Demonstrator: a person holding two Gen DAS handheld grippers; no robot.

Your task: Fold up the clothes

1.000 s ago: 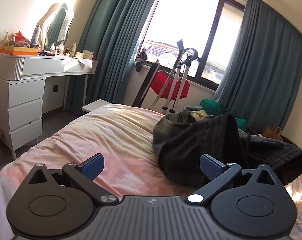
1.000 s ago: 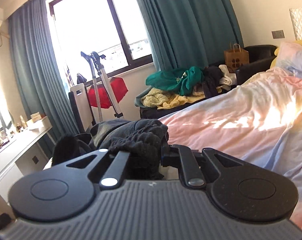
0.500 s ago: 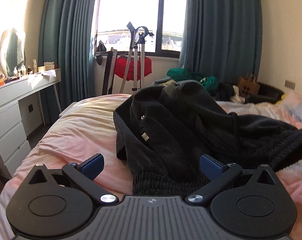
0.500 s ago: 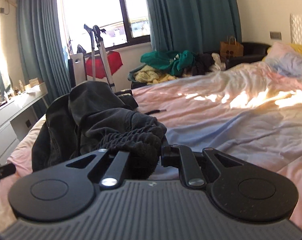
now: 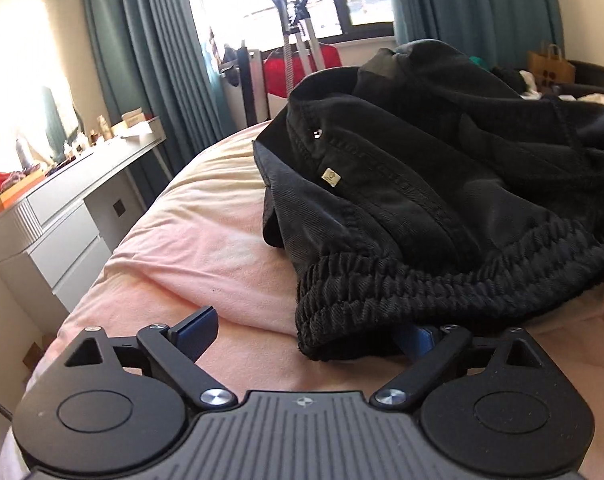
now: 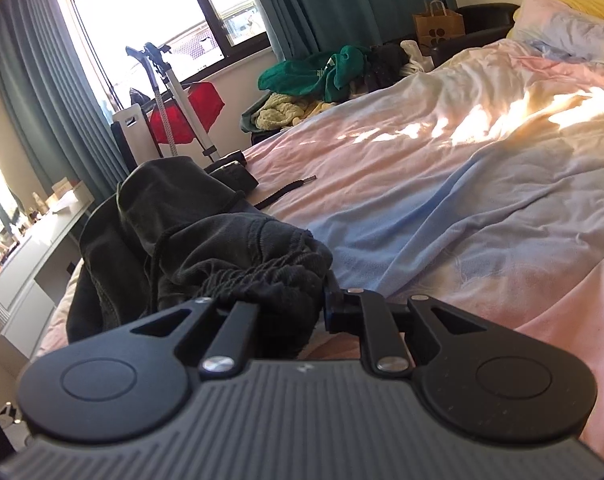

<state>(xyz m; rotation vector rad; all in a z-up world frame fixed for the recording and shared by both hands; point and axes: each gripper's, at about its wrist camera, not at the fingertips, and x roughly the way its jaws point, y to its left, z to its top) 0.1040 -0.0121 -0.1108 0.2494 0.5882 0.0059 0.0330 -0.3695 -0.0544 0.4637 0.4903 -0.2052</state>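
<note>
Since half a second ago my left gripper (image 5: 307, 330) has dropped low and closed in on the black elastic-waist trousers (image 5: 441, 184); their ribbed waistband now fills the space between its fingers, where before it sat further ahead. Camera has also tilted, so the white dresser (image 5: 62, 220) now leans at left.

Left jaws are spread wide. The left blue pad (image 5: 198, 326) is clear of the cloth, over bare pink sheet. The right pad is mostly hidden under the waistband edge. No grip on that side.

My right gripper (image 6: 290, 304) is clamped down on the other bunched end of the waistband; gathered black fabric is pinched between its fingers, and the jaws are nearly together. That clamp matches the earlier frames.

Trousers lie crumpled in a heap on the pink and blue bedsheet (image 6: 441, 184), near the foot end of the bed, with one drawstring (image 6: 286, 192) trailing out across the sheet towards the window side.

Behind: teal curtains (image 5: 142, 60), a garment steamer stand (image 6: 170, 92) with a red cloth (image 6: 186, 114) by the window, a pile of green and yellow clothes (image 6: 313, 80), and a brown paper bag (image 6: 437, 24).
</note>
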